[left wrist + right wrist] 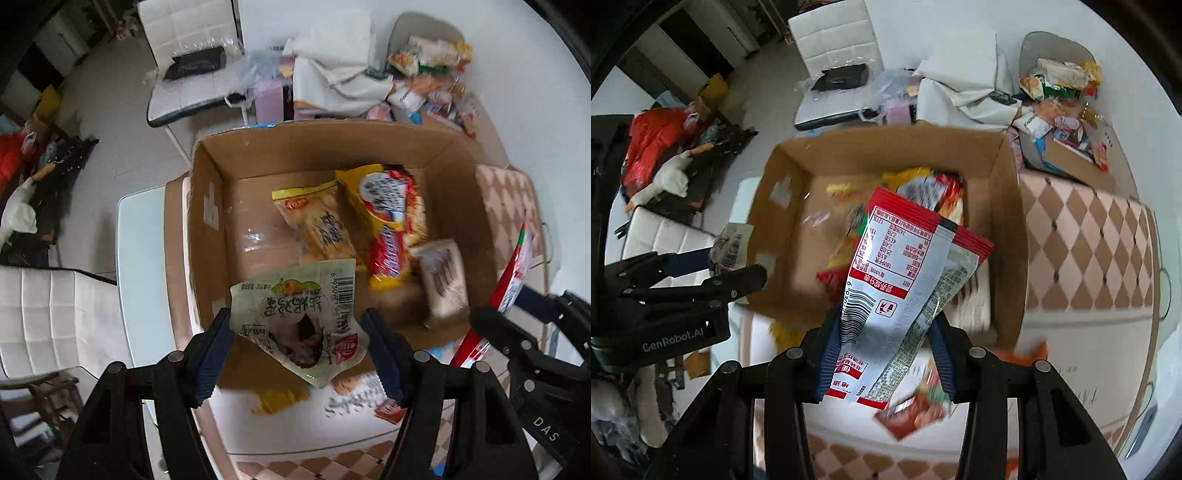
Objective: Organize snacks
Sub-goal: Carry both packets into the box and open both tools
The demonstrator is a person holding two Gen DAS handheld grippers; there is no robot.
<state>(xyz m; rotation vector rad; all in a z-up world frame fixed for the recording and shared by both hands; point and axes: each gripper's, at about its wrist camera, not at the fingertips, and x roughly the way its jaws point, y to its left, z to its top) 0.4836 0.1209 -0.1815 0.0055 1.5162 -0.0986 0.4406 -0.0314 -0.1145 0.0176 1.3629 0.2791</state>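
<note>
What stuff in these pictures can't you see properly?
- Snacks under the red and white packet: right wrist view, the packet covers them and they are blurred.
- Front of that packet: only its back shows.
- Packets on the table near the cardboard box: left wrist view, smeared, partly behind the left gripper and its green packet.
- Pile of snacks far back: too small to name.

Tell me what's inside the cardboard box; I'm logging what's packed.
Inside the cardboard box: a yellow cracker packet, a red-and-yellow packet and a pale packet. Anything beneath them is covered.
</note>
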